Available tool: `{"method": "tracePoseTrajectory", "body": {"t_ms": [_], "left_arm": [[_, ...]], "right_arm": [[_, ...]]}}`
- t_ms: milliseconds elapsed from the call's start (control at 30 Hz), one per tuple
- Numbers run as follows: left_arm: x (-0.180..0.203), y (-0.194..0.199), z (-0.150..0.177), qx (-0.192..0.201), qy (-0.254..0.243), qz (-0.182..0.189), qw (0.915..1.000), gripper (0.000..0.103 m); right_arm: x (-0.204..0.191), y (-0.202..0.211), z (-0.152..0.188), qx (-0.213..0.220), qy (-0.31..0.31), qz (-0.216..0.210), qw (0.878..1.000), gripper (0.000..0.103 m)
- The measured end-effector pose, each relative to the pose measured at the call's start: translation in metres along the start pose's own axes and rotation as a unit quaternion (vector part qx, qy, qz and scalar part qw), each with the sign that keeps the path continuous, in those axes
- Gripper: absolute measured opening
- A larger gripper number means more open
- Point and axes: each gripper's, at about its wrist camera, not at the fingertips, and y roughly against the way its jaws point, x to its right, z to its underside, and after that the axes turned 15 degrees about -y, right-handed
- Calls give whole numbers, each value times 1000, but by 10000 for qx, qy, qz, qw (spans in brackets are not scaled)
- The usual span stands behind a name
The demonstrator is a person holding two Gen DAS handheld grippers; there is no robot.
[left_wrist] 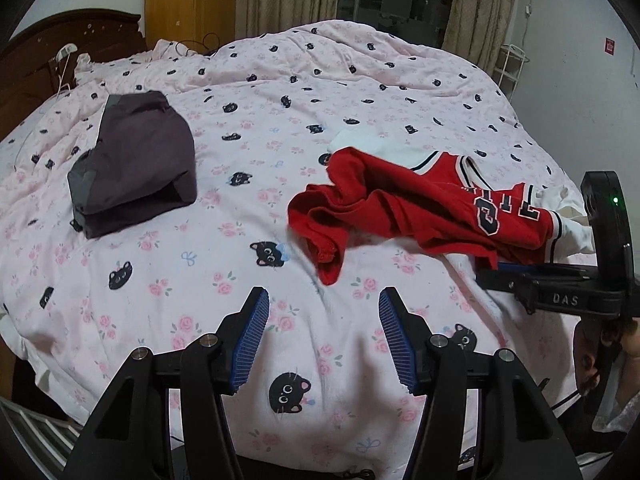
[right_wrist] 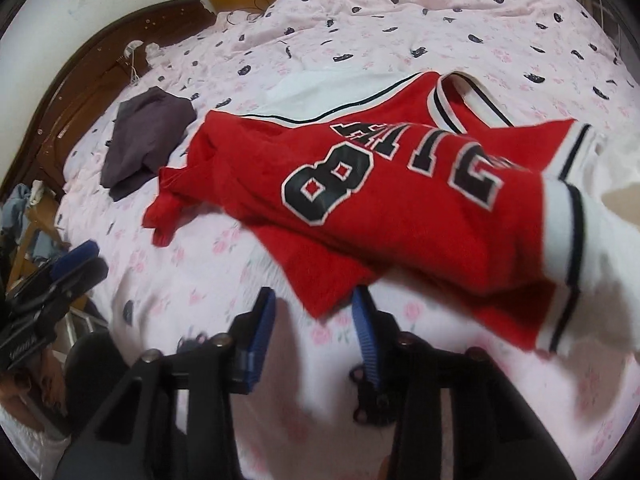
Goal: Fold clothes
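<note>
The left gripper (left_wrist: 324, 336) hovers over the pink cat-print quilt (left_wrist: 248, 128) with its blue-padded fingers (left_wrist: 252, 340) spread wide and nothing between them. Ahead of those fingers and to their right lies the red jersey (left_wrist: 400, 208), rumpled and unfolded, with a white garment (left_wrist: 376, 144) partly under it; ahead and to the left, well apart from the jersey, sits a folded dark garment (left_wrist: 136, 164). The right gripper (right_wrist: 314, 336) is also parted — its fingers (right_wrist: 260, 336) stand either side of the jersey's near hem corner (right_wrist: 324, 300), though blur hides whether the pads touch the cloth. The jersey (right_wrist: 400, 200) spreads beyond those fingertips, numbers facing up.
</note>
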Motion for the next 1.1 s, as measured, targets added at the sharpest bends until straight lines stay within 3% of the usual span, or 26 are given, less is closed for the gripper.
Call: {"method": "tracePoseTrajectory", "body": {"t_ms": [67,133,233,500,700,833,900,933,967,1100], "left_arm": [[-7,-6,5,-25,107,26,9999,52],[-13,-8,8,-42,279,108,9995,52],[-18,-12,9,-57,430,213,9988,52],[-8,-24,0,-41,256,391,9989,52],[-3,-58,-17,-187,115,470,9987,52],[-5,-80,-21,-284,137,217,9993,52],[-3,-84,-21,-271,99,142,9995,36],[-2,-85,-22,-249,51,86,9996,18],[-1,-83,-23,-236,11,44,9997,7],[2,-57,-26,28,-177,123,9998,4]], "right_arm": [[-4,-7,-4,15,33,147,9999,29],[-4,-11,-8,35,64,262,9996,12],[0,-8,-11,39,68,298,9995,6],[3,39,-6,271,282,245,9989,6],[10,69,0,365,285,183,9988,6],[14,84,4,444,288,173,9984,6],[17,92,5,482,238,142,9985,6],[19,97,6,511,221,132,9984,6],[21,101,7,540,203,123,9983,6],[35,125,10,660,88,73,9978,6]]}}
